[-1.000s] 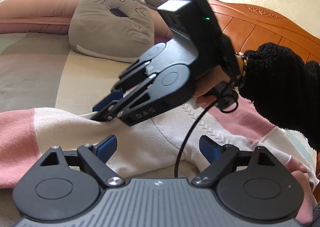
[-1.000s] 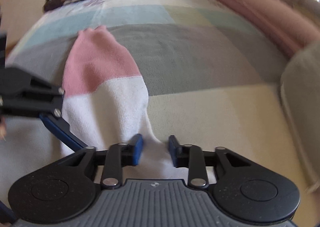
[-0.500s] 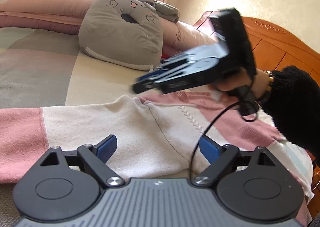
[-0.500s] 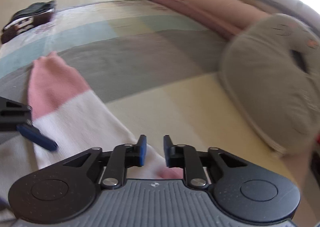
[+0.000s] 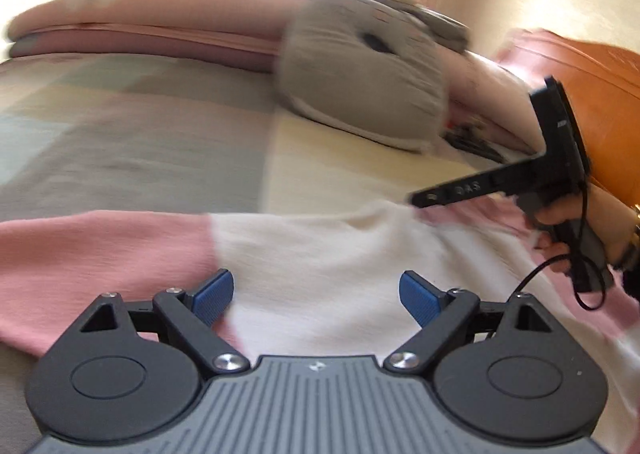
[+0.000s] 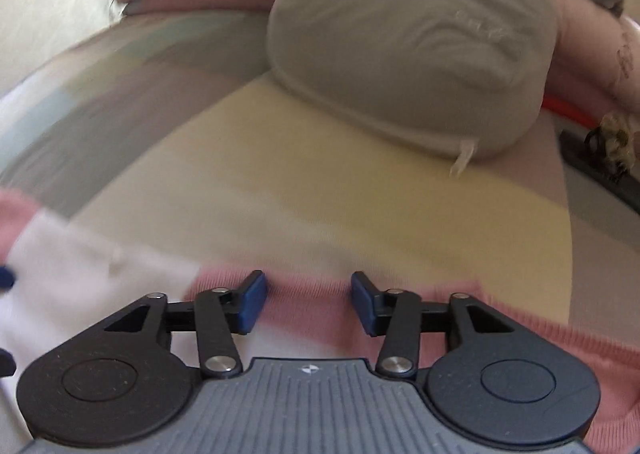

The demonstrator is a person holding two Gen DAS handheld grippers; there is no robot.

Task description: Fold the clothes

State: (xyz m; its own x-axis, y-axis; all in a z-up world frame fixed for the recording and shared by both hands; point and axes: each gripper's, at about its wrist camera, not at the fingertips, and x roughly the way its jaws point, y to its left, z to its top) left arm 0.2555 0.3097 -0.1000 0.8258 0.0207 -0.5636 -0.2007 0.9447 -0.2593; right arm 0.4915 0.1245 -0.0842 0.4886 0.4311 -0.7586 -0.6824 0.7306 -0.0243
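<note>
A pink-and-white sweater [image 5: 320, 246] lies flat on the bed, its sleeve running off to the left with a pink cuff end [image 5: 100, 246]. My left gripper [image 5: 316, 294] hovers open just above the white part of the sleeve, with nothing between its blue pads [image 5: 212, 296]. In the left wrist view my right gripper [image 5: 418, 199] shows edge-on at the right, low over the sweater's body and held by a hand [image 5: 560, 214]. In its own view the right gripper [image 6: 308, 300] stands open over a pink band of the sweater [image 6: 312, 290], gripping nothing.
A grey cat-face cushion [image 6: 400, 46] sits on the checked bedspread [image 6: 320, 194] beyond the sweater. Pink pillows [image 5: 140, 26] are stacked behind it. An orange wooden headboard [image 5: 600, 102] stands at the right. A dark flat object [image 6: 600, 170] lies by the cushion.
My right gripper has swung right, from the sleeve seam to the sweater's pink band, and its jaws have widened. The left gripper stays open and has shifted a little along the sleeve.
</note>
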